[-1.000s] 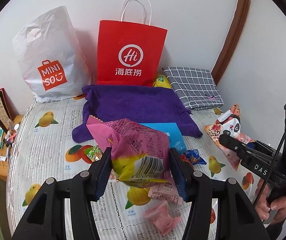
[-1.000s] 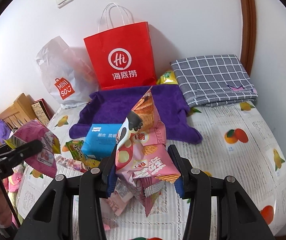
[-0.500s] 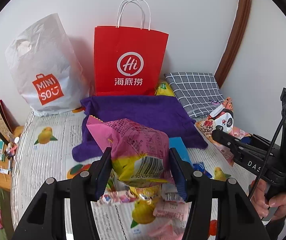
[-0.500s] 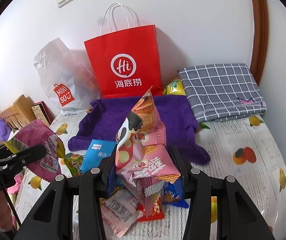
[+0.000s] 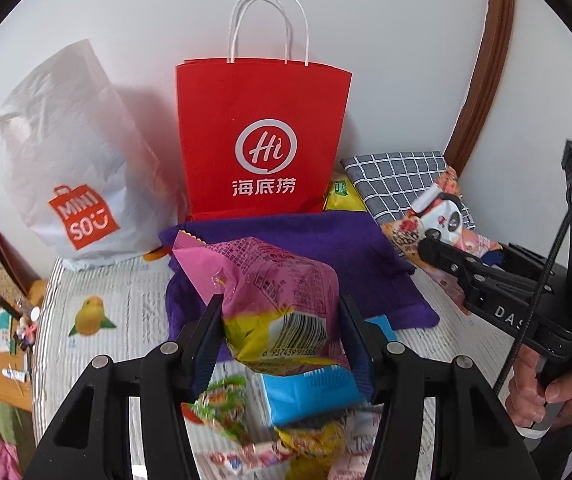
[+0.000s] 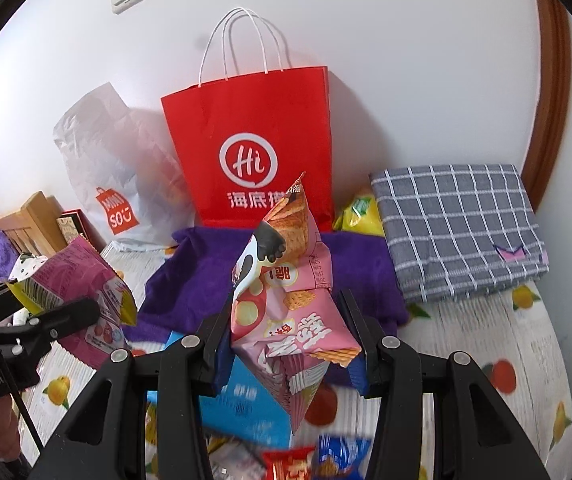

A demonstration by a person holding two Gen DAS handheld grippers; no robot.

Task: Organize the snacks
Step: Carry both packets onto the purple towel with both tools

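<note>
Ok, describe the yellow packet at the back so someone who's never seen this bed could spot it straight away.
Start at the red paper bag standing against the wall. Right of its base lies a folded grey checked cloth, and the yellow packet is wedged between the two, behind the purple towel. It is the only snack back there; the others are held in the grippers or lie piled in front.

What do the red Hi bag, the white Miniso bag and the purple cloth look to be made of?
Red Hi bag: likely matte paper, with stiff creased sides and twisted cord handles.
White Miniso bag: thin plastic film, wrinkled, translucent, soft sheen.
Purple cloth: fuzzy fabric, probably fleece or terry, with a light-absorbing nap.
</note>
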